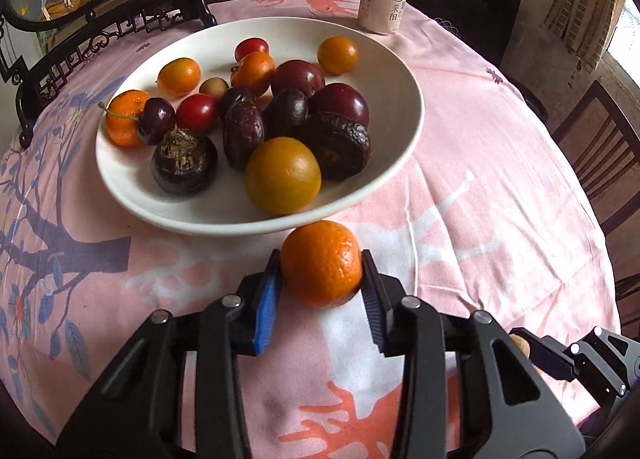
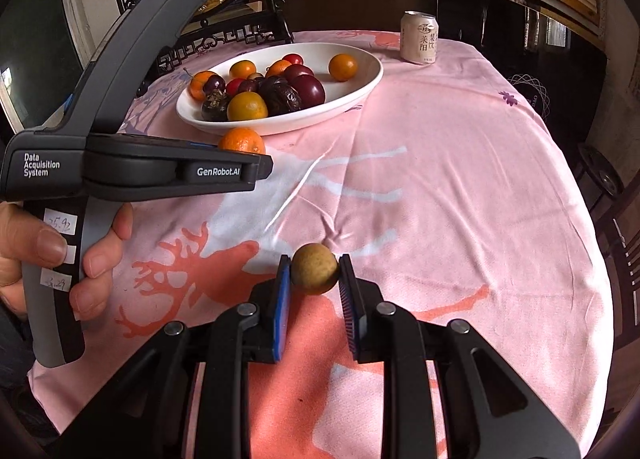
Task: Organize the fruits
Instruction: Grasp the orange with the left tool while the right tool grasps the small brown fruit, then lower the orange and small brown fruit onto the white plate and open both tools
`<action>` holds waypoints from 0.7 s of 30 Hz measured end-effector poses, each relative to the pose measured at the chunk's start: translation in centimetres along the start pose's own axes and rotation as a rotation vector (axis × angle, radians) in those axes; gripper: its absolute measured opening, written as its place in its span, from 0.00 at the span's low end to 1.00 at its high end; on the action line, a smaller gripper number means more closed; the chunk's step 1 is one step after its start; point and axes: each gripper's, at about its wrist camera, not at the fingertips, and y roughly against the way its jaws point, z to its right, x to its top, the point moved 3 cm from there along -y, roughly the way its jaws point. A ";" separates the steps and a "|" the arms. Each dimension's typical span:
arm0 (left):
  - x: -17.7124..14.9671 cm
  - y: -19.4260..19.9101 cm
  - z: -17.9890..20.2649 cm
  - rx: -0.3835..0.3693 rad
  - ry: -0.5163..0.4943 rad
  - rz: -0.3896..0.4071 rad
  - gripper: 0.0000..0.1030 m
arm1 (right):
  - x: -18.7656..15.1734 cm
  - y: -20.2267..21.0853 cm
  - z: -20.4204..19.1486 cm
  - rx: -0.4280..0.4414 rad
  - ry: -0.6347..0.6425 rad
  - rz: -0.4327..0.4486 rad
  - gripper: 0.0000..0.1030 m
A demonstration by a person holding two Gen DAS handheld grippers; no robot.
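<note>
While left fingers (image 1: 322, 273) clamp a mandarin (image 1: 321, 262) beside the bowl rim (image 1: 412, 139), right fingers (image 2: 315, 273) pinch a longan (image 2: 314, 267).

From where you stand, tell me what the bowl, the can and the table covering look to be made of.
Bowl: probably glazed ceramic; smooth cream-white surface with a soft sheen and a thick rounded rim.
Can: likely aluminium; thin cylinder with a bright metallic top rim and a matte printed pale wall.
Table covering: woven fabric, matte; it shows creases and folds, with printed deer and branch patterns on pink.
</note>
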 end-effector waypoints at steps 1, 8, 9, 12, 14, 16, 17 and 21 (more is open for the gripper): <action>-0.2 0.2 0.0 0.010 -0.016 0.004 0.37 | 0.0 0.0 0.0 0.000 0.000 0.000 0.23; -2.0 4.4 -1.2 -0.013 -0.096 0.057 0.37 | 1.9 0.7 -0.9 0.005 0.018 0.055 0.23; -1.8 5.1 -1.6 -0.016 -0.097 0.073 0.37 | 2.5 0.9 -1.2 0.008 0.018 0.071 0.23; -0.7 6.8 -2.9 -0.011 -0.068 0.113 0.37 | 4.4 1.3 -2.0 0.014 0.031 0.119 0.23; 0.5 7.3 -3.8 -0.002 -0.047 0.141 0.37 | 5.8 1.3 -2.8 0.017 0.045 0.147 0.23; 1.8 7.3 -4.6 0.012 -0.031 0.153 0.37 | 7.2 1.1 -3.4 0.023 0.053 0.170 0.23; 2.4 7.0 -5.0 0.013 -0.019 0.156 0.37 | 8.0 0.8 -3.8 0.030 0.055 0.180 0.23; 4.7 5.4 -6.6 0.034 0.024 0.149 0.37 | 10.5 -0.9 -4.9 0.020 0.079 0.210 0.23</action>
